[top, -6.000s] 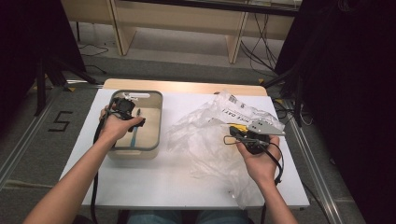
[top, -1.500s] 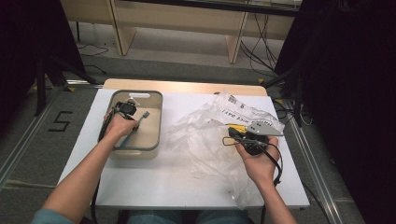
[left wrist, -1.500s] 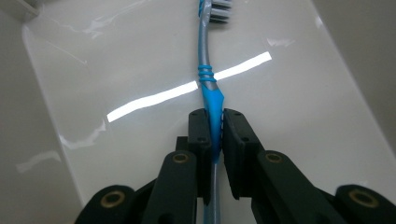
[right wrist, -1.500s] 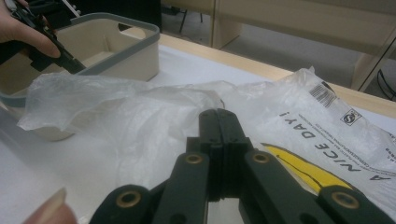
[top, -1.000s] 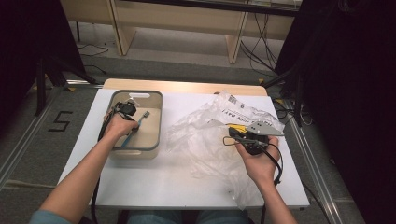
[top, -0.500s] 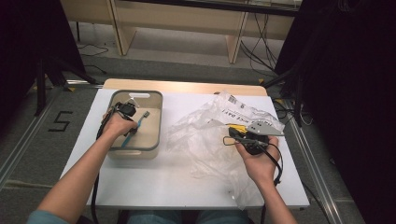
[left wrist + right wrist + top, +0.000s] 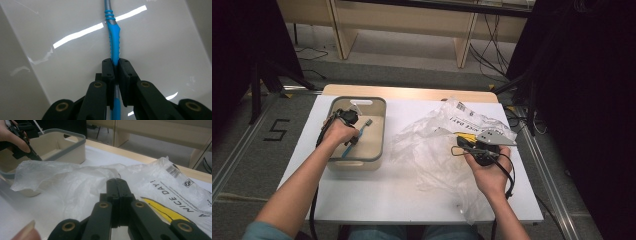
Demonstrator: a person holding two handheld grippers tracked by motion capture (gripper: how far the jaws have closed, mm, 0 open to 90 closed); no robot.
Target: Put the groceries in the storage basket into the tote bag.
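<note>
My left gripper (image 7: 114, 65) has just been closing and now clamps the toothbrush (image 7: 113, 45) inside the bin (image 7: 381, 131), my right gripper (image 7: 117, 185) pinches the bag (image 7: 82, 185) beside the bin, so only letting go remains, I judge.

Plastic bag (image 7: 175, 195) reads "A NICE DAY!"; floor (image 7: 242, 150) marking "5"

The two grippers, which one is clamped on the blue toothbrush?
The left gripper, over the beige bin, clamps the toothbrush; the right gripper pinches the plastic bag.
</note>
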